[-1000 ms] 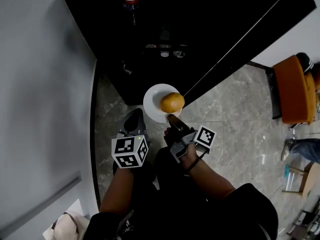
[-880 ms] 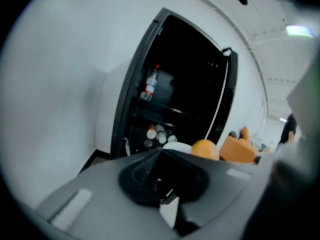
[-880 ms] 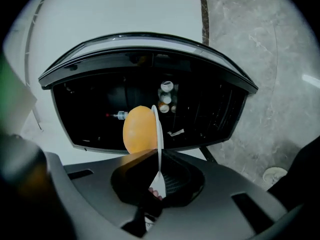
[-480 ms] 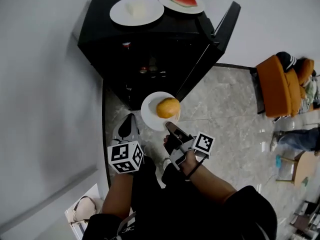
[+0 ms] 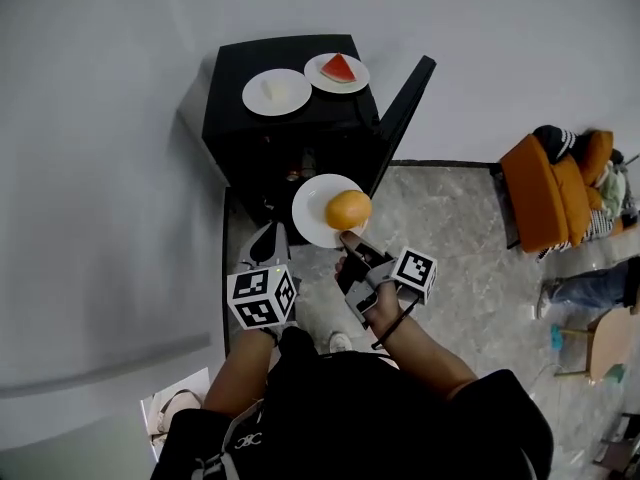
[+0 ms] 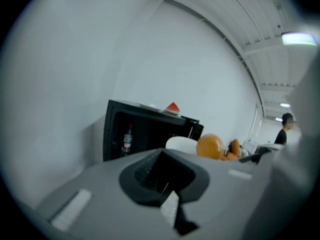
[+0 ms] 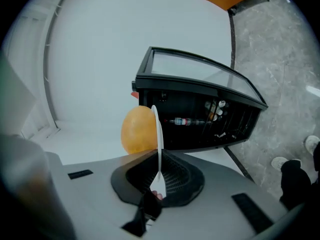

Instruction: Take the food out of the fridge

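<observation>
My right gripper (image 5: 345, 236) is shut on the near rim of a white plate (image 5: 312, 208) that carries a round orange food (image 5: 348, 209). In the right gripper view the plate (image 7: 159, 134) stands edge-on between the pads, with the orange food (image 7: 138, 130) to its left. My left gripper (image 5: 268, 243) hovers beside the plate's left edge, apart from it, jaws shut with nothing in them (image 6: 162, 179). The black fridge (image 5: 270, 138) stands beyond with its door (image 5: 400, 98) open. On its top are a plate of pale food (image 5: 277, 91) and a plate with a watermelon slice (image 5: 338, 66).
A bottle (image 6: 127, 139) stands inside the fridge. A white wall runs along the left and behind. An orange chair (image 5: 545, 193) stands at the right over the grey stone floor (image 5: 450, 228). A person (image 6: 286, 129) is far off at the right. A pale bag (image 5: 170, 408) lies at the lower left.
Both grippers and the held plate have risen together. The fridge now looks smaller and lower, and its top with the two plates has come into view.
</observation>
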The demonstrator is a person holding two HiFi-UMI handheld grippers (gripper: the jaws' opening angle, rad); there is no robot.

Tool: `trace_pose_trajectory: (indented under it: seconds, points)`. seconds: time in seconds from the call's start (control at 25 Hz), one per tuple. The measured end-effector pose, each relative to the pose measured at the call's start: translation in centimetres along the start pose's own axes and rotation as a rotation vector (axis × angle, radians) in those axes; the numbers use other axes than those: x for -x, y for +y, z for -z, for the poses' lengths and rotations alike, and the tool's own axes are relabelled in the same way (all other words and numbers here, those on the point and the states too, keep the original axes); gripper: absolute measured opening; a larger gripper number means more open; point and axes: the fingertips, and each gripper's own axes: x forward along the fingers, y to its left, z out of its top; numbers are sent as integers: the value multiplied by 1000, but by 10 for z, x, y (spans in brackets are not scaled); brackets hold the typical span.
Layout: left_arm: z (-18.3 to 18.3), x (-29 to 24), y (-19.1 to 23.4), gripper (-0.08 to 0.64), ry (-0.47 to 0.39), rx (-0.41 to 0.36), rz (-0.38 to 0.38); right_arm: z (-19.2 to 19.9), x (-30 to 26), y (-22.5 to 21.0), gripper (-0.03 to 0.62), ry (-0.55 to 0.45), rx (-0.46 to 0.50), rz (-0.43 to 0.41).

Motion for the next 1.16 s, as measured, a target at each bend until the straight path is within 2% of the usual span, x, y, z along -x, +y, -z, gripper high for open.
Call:
trace_pose_trajectory:
  seconds: [0.12, 0.44, 0.76, 1.16]
  points:
    - [-18, 1, -7, -2, -10, -34, 2, -11, -5, 21, 9, -21, -1, -27]
    - [-36, 13, -21, -2, -44, -36, -3, -17, -11, 55, 9, -3, 12, -52]
    - [-36, 13, -30, -2, -35, -50, 6, -14, -16, 48, 9, 5, -23, -36]
    - [-36, 16, -23, -2, -34, -47, -5, -12, -21, 46, 9, 14, -13, -28]
